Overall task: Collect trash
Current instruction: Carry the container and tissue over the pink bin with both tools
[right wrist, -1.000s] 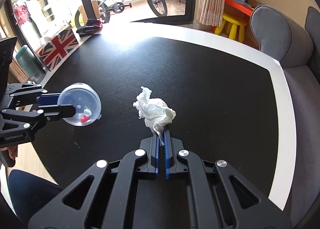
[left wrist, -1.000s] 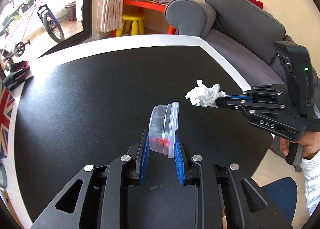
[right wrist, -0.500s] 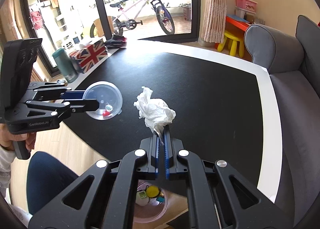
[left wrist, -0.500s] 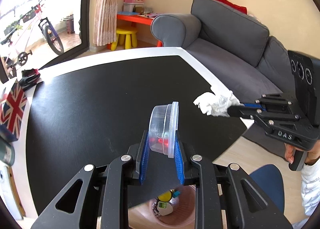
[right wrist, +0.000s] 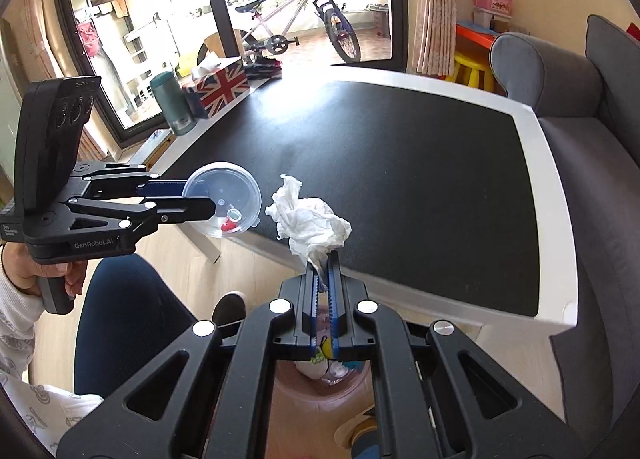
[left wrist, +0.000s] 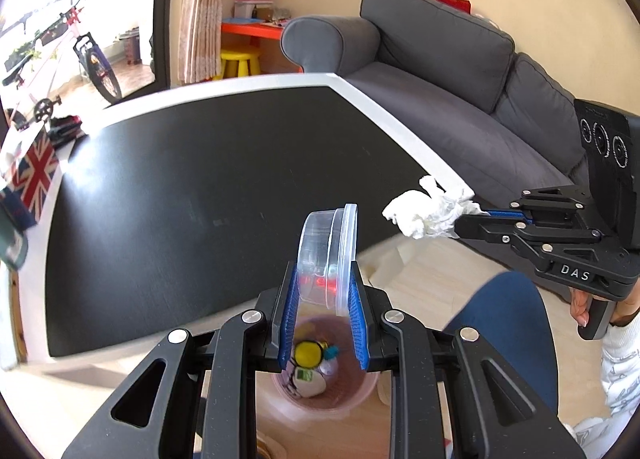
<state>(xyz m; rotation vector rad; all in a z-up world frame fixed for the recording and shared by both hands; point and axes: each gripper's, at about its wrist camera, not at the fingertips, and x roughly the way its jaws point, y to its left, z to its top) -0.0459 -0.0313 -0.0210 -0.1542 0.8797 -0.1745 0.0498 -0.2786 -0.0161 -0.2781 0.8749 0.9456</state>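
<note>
A second ago both pieces of trash hung over the middle of the black surface (left wrist: 208,187); now they hang past its near edge, and the pink waste bin (left wrist: 326,387) on the floor has come into sight directly under both sets of fingers. That suggests the carry is nearly done and what remains is the drop.

In the left wrist view, starting at the far left, a Union Jack tissue box (left wrist: 34,175) sits at the surface's edge. At lower centre the left hand-held gripper (left wrist: 325,301) is clamped on a clear lidded plastic container (left wrist: 328,247), held on edge between the blue pads, its jaws about a container's depth apart. Something red lies inside it. The bin's mouth, already holding a yellow item and other rubbish, shows between and below the fingers. To the right, a crumpled white tissue (left wrist: 426,207) sticks out from the other tool's tip, over the surface's white border and the floor.

In the right wrist view, the container (right wrist: 224,199) appears at centre left in the left tool's grip. At centre, the right hand-held gripper (right wrist: 323,273) is pinched almost fully closed on the tail of the tissue (right wrist: 310,221), the wad standing above the fingertips. The bin (right wrist: 320,399) lies below, partly hidden by the tool's body.
</note>
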